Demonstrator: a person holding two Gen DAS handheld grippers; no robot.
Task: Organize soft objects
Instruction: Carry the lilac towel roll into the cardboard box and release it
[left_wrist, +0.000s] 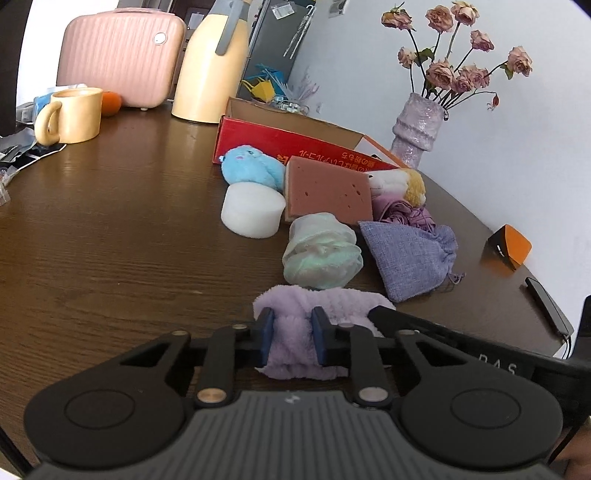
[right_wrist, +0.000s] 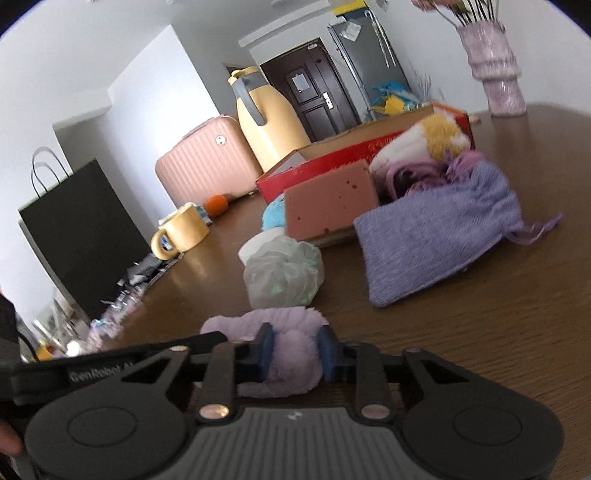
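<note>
"GenRobot" is printed on the left gripper's arm in the right wrist view; the red box (left_wrist: 280, 142) carries orange Japanese lettering. Both the left gripper (left_wrist: 292, 334) and the right gripper (right_wrist: 296, 352) are clamped on the lilac towel (left_wrist: 317, 306) lying on the table (left_wrist: 110, 229). At 12 o'clock sits a pale green bundle (left_wrist: 321, 254), at 1 o'clock a purple pouch (left_wrist: 406, 254).
</note>
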